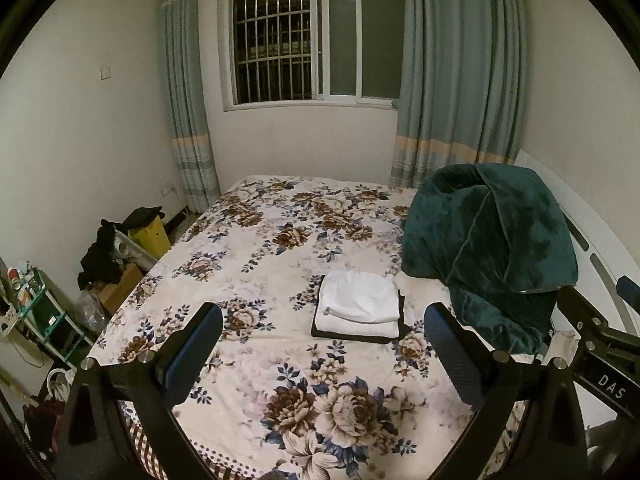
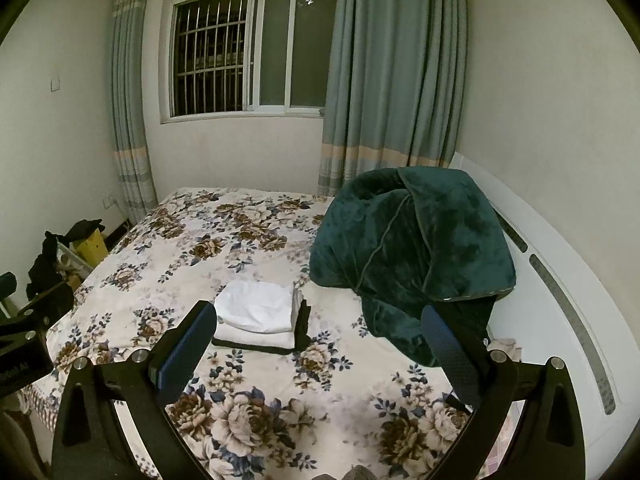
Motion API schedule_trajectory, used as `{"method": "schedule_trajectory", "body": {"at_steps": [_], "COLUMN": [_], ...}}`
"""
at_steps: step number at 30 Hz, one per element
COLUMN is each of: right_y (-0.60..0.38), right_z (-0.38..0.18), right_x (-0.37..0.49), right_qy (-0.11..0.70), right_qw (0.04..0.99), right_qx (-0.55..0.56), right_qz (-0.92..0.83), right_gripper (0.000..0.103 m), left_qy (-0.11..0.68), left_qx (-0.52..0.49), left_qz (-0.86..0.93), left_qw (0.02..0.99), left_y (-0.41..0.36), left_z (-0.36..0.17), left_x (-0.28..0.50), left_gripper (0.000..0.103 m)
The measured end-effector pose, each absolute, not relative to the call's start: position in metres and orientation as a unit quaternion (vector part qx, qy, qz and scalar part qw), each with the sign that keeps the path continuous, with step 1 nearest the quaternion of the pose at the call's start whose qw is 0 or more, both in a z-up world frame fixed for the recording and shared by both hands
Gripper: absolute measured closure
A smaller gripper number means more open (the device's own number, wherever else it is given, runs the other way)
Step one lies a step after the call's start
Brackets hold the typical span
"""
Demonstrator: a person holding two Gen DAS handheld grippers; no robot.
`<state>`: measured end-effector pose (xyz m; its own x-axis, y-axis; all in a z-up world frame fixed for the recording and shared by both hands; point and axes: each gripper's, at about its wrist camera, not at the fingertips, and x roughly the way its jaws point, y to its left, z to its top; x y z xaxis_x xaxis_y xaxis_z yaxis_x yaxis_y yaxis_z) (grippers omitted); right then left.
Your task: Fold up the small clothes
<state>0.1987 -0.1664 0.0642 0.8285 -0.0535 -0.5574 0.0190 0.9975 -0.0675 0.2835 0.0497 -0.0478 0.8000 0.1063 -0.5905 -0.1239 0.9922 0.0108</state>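
Both the left tongs [image 1: 322,350] and right tongs [image 2: 320,346] hang spread and empty above the bed [image 1: 256,240], so honestly the neat stack of 3 folded clothes [image 1: 360,306] mid-bed could get knocked crooked by a clumsy grab.

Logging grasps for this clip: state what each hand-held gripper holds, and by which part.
Nothing is held. The left hand-held gripper and the right hand-held gripper are both open above the bed, short of the folded clothes stack.
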Motion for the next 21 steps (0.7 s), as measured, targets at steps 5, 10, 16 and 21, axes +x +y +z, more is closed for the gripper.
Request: {"method": "schedule_trajectory", "body": {"at_steps": [5,10,16,21], "right_y": [-0.167,-0.166,-0.167,-0.167], "right_z": [0.065,0.067,0.072,0.071], "right_x": [0.198,0.205,0.21,0.212], "right_qy": [0.294,0.294,0.29,0.291], "right_qw": [0.955,0.955,0.956,0.956], "right_qx": [-0.03,-0.031,-0.031,-0.031], "right_qz": [-0.016,-0.01,-0.005,-0.002], "right_gripper": [0.0,0.0,0.0,0.0], "left_qy": [0.311,0.309,0.306,0.306], "left_qx": [-0.014,-0.012,-0.013,-0.012], "left_qz": [0.061,0.062,0.063,0.064], "left_qw": [0.948,0.949,0.95,0.95], "left_y": [0.05,0.05,0.047,0.046], "left_z": [-0.047,-0.046,-0.046,-0.046], "left_x": [0.283,0.282,0.281,0.281], "left_gripper": [0.0,0.0,0.0,0.0]}}
